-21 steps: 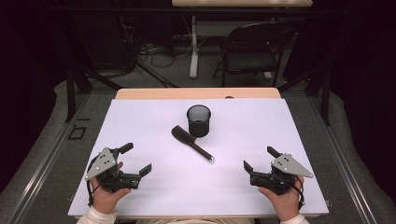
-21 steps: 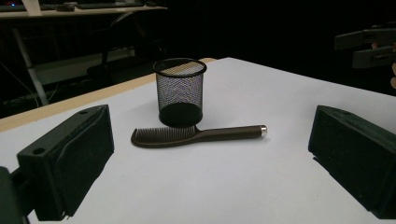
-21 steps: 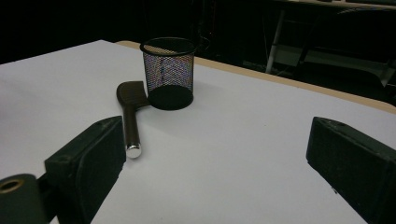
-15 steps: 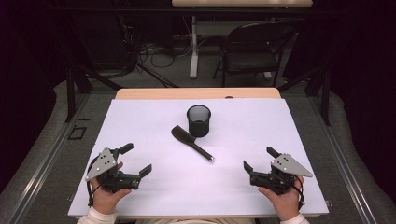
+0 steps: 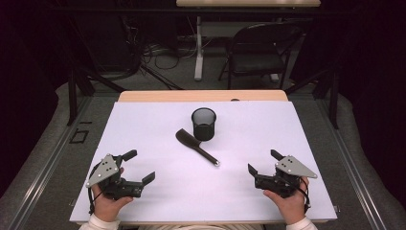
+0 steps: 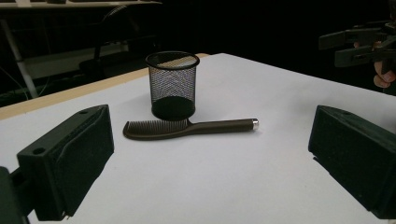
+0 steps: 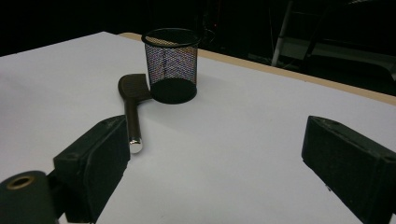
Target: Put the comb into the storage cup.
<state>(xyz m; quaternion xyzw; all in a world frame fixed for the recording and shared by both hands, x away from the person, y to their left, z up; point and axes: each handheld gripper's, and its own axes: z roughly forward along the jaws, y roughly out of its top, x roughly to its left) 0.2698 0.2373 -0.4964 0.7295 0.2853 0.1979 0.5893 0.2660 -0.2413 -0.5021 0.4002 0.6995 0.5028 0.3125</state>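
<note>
A black mesh cup [image 5: 204, 123] stands upright near the middle of the white table [image 5: 143, 124]. A dark brown comb [image 5: 195, 145] with a silver-tipped handle lies flat just in front of it, touching or nearly touching its base. My left gripper [image 5: 140, 166] rests at the front left, jaws wide open and empty. My right gripper [image 5: 262, 161] rests at the front right, also open with nothing between its jaws. In the left gripper view the cup [image 6: 172, 85] and comb [image 6: 187, 127] lie ahead. From the right gripper view, the cup [image 7: 171, 65] sits behind the comb [image 7: 132, 109].
The table's far edge is a wooden strip [image 5: 201, 96]. Beyond it stand a black chair [image 5: 261, 50] and a table leg [image 5: 198, 48] among floor cables. The other hand's gripper [image 6: 362, 42] appears at the upper right of the left gripper view.
</note>
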